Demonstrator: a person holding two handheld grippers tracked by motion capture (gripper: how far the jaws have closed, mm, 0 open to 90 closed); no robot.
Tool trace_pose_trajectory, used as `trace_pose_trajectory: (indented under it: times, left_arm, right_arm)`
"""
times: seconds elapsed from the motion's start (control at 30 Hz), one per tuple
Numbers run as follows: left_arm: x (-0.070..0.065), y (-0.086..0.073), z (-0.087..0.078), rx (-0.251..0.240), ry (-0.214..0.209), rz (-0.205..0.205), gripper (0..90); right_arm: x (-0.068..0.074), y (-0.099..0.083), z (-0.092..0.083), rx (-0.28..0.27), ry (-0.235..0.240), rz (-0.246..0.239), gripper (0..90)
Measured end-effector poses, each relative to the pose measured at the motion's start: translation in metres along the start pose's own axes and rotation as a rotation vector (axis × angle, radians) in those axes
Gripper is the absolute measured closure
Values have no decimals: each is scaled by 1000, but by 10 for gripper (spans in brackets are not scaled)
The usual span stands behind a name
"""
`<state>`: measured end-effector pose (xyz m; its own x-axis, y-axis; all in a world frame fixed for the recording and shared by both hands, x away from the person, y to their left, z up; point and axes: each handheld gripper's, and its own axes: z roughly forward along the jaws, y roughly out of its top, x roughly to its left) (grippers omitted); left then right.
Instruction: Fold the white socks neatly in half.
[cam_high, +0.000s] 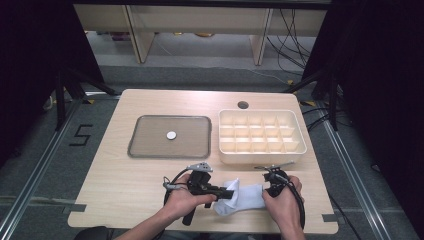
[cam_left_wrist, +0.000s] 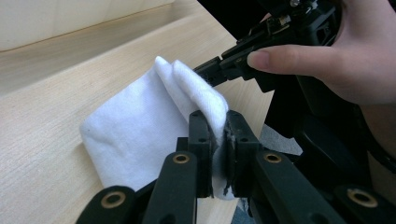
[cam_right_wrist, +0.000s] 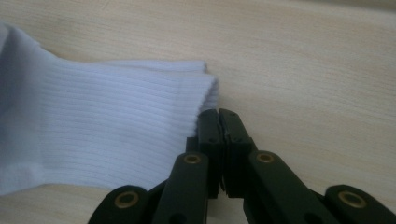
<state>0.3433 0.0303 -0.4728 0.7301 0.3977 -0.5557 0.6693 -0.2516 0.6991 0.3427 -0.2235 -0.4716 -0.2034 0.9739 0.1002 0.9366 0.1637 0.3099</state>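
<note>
At the six o'clock edge of the surface (cam_high: 125, 175), my left gripper (cam_left_wrist: 219, 135) has its jaws clamped on a fold of the white sock (cam_high: 243, 198). My right gripper (cam_right_wrist: 218, 122) pinches the sock's cuff, jaws together. The divided tray (cam_high: 295, 131) sits at one o'clock.

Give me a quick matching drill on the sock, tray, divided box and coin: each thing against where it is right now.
Things:
1. sock
2. tray
3. divided box
4. coin

Places:
A. far right of the table, compartments bare
B. middle of the tray
C. near edge, between the left gripper and right gripper
D. left of the divided box

Pairs: 1-C, 2-D, 3-A, 4-B
</note>
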Motion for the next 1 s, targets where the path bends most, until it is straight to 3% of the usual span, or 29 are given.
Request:
trace_pose_trajectory:
  times: [0.07, 0.23, 0.47, 0.53, 0.57, 0.63, 0.67, 0.73, 0.8, 0.9, 0.93, 1.0]
  left_arm:
    - [0, 0, 1, -11, 5, -1, 822]
    - [3, 0, 2, 3, -2, -6, 822]
    - [4, 0, 5, 9, 3, -1, 822]
    - [3, 0, 6, 12, 24, -2, 821]
    - [5, 0, 7, 16, 7, 8, 821]
    - [5, 0, 8, 13, 18, 2, 821]
    - [4, -1, 9, 2, 27, 2, 821]
    - [6, -1, 9, 16, 13, 3, 820]
    - [7, -1, 10, 18, 17, 3, 820]
    - [8, -1, 11, 8, 36, 2, 819]
    - [9, -1, 11, 18, 21, 5, 819]
    - [9, -1, 11, 19, 35, 12, 819]
  right_arm:
    - [2, 0, 0, -4, 7, 8, 885]
    - [6, 0, 0, -9, 6, -24, 886]
    - [10, 1, 1, -11, 8, -2, 885]
    - [10, 0, 1, -6, -3, -22, 886]
    - [10, 0, 2, -8, 1, -26, 885]
    - [11, 0, 2, -6, -1, -29, 885]
    - [12, 0, 1, -7, 22, -28, 885]
    - [14, 0, 2, -16, 26, -19, 885]
    - [12, 0, 4, -40, 23, -69, 885]
    - [13, 1, 5, -29, 14, -71, 885]
    - [14, 1, 5, -29, 16, -68, 885]
    - [18, 2, 5, -46, 22, -40, 885]
